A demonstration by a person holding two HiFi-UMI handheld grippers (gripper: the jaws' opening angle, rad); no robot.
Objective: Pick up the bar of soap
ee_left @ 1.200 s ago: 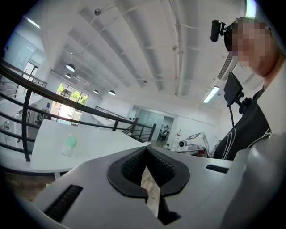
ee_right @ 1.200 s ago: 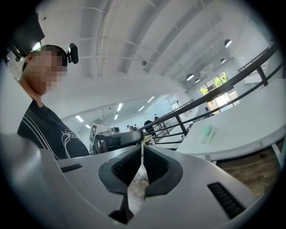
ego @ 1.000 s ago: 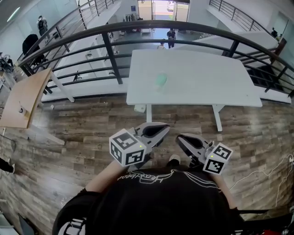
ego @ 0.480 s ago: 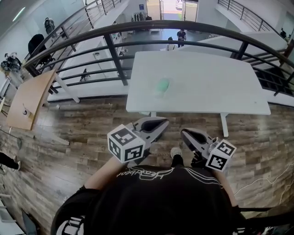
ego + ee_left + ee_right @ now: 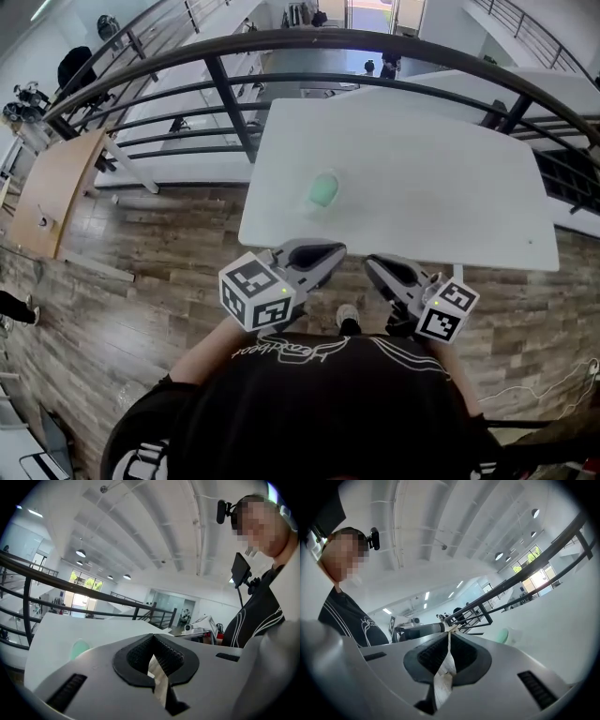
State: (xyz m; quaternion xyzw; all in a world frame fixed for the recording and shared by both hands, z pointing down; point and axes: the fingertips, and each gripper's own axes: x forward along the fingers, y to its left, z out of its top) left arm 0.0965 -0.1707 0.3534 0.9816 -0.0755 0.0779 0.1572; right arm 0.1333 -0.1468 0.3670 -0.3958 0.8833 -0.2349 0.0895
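A pale green bar of soap lies on the white table, near its front left part. Both grippers are held close to the person's chest, short of the table's near edge and apart from the soap. My left gripper is shut with nothing in it, and its tip points toward the table. My right gripper is shut and empty too. The left gripper view has the soap low at the left, beyond its closed jaws. In the right gripper view the soap sits at the right.
A black metal railing curves behind and to the left of the table. A wooden desk stands at the far left. Wood-plank floor lies under me. A drop to a lower level opens beyond the railing.
The table and soap have come nearer and lower in the head view as the person walks up to them. Both grippers stay shut and keep their place before the chest.
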